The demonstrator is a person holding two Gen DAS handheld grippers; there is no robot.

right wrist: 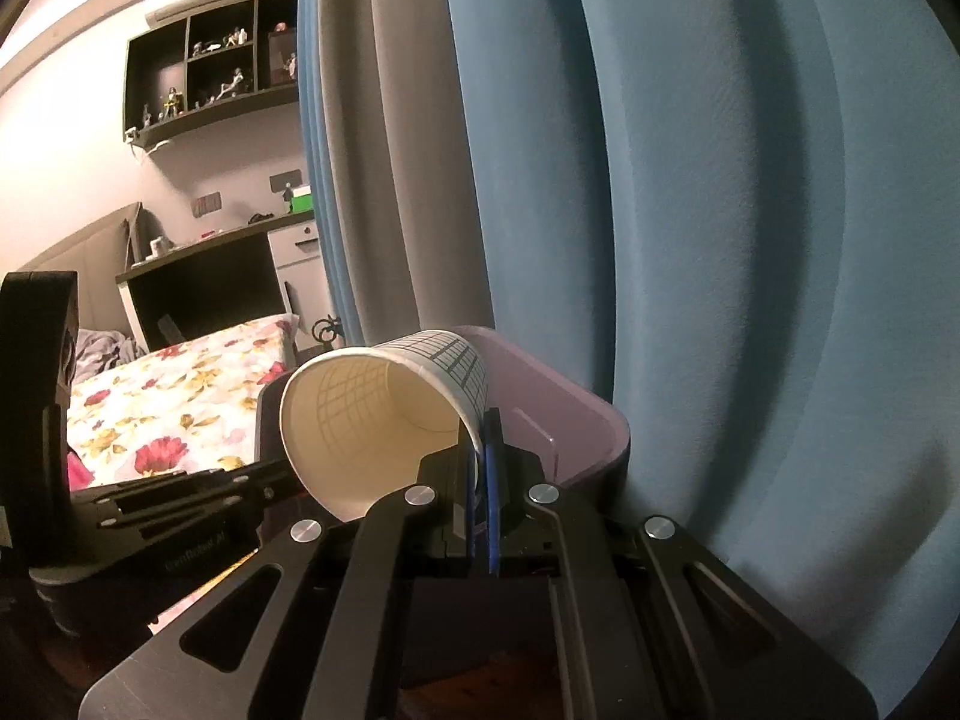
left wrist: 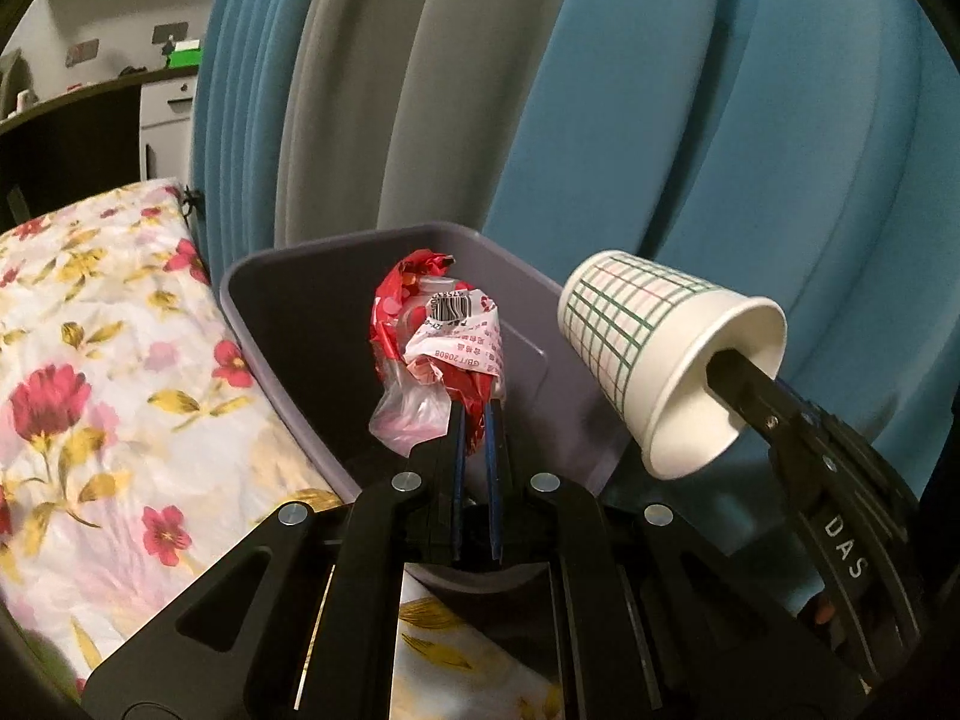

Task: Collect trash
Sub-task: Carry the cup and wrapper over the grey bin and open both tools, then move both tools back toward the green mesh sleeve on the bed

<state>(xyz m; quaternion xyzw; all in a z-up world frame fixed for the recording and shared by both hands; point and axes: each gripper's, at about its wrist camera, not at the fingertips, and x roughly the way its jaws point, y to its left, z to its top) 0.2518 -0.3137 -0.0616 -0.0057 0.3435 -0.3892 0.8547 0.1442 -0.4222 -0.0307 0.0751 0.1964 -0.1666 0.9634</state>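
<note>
Bin [left wrist: 288, 324] empty inside; wrapper [left wrist: 441, 336], cup [left wrist: 660, 354] held above.

You see a matt paper cup [left wrist: 624, 324], a glossy crinkled plastic wrapper [left wrist: 432, 336], a smooth plastic bin [left wrist: 282, 324] — and soft matt cloth: floral bedsheet [left wrist: 90, 360], curtains [left wrist: 690, 120].

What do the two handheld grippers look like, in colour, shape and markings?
Both are matte black linkage frames with round silver rivets. The left gripper has slim black fingers lined with blue pads. The right gripper looks the same; from the left view its side carries white letters "DAS".
</note>
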